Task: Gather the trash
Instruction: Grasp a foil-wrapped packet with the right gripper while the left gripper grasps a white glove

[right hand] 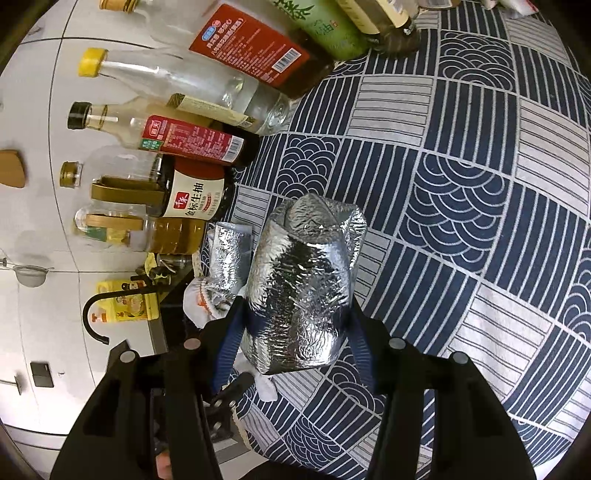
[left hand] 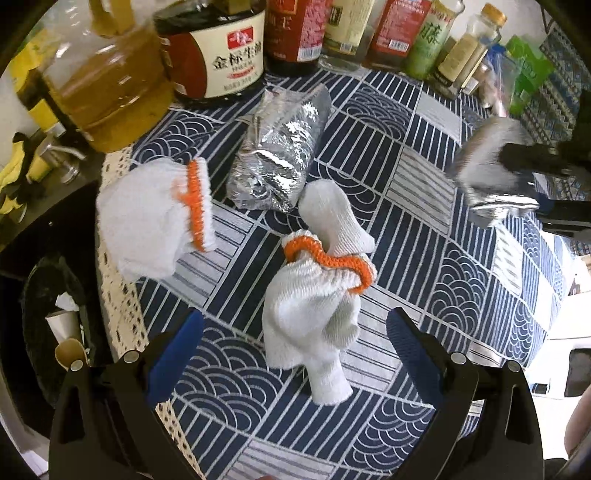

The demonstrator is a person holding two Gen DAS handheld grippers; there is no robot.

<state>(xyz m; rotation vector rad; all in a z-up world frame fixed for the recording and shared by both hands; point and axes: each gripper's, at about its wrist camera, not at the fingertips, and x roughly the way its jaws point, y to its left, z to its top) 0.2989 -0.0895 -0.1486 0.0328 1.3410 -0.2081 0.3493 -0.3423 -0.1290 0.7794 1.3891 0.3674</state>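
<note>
1. Right gripper (right hand: pixel 295 325): blue-padded jaws clamped on a crumpled foil bundle (right hand: pixel 303 291), held clear above the tablecloth (right hand: pixel 461 192). From the left wrist view the same bundle (left hand: pixel 491 181) appears blurred at the right edge.
2. Left gripper (left hand: pixel 295 343): jaws spread wide, nothing between the pads; a bunched white glove with an orange cuff (left hand: pixel 317 295) lies on the cloth just beyond them.
3. Second white glove, orange cuff (left hand: pixel 155 221): at the left edge of the table, partly over the lace trim.
4. Second foil bundle (left hand: pixel 279 151): silver, creased, lying on the cloth between the two gloves and the bottles at the far side.
5. Oil jug (left hand: pixel 110 96): clear plastic, part full of amber liquid, at far left.
6. Soy sauce bottle (left hand: pixel 218 55): dark contents, cream label with a red logo and Chinese characters.
7. Red-labelled dark bottle (left hand: pixel 291 33): beside the soy sauce; print too small to read.
8. Clear glass bottle with yellow cap (right hand: pixel 177 77): pale label, contents cannot be told.
9. Green-labelled bottle (left hand: pixel 428 40): one large Chinese character visible.
10. Bin (left hand: pixel 48 317): dark, below the table's left edge; pale paper scraps and a tan item inside.
11. Tablecloth: navy and white patchwork of wave and stripe motifs.
</note>
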